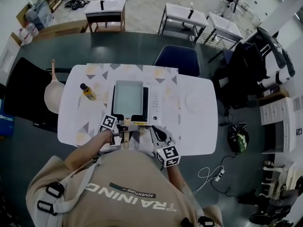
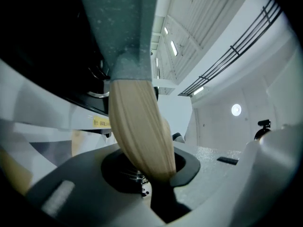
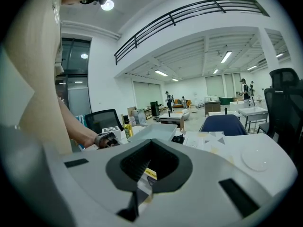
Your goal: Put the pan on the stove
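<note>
Underside of the pan point(image 1: 128, 98) and most of the stove point(image 1: 154, 103) top hidden beneath the grey rectangular pan body in the head view; only the white control strip showing to its right. Contact between pan base and stove top not checkable from above. Near end of the wooden handle point(image 2: 139, 126) partly covered by the left claw point(image 1: 122, 132) in the head view. Cut off at the top in the left gripper view, just past a grey bracket point(image 2: 130, 65), with the pan body out of frame. Print on a yellow label point(image 2: 100, 122) too small to read. Left claw clamped on the handle, held tilted across the recess between the jaws. Left forearm reaching forward over the near edge of the table point(image 1: 203, 126). Right claw point(image 3: 142, 183) drawn together on nothing, only a thin slit between the jaws, held just right of the handle and apart from the pan. Pan lying over the stove at mid-table, handle pointing near. Bottle point(image 1: 87, 91) left of the stove, pale plate point(image 1: 194, 100) to the right.
</note>
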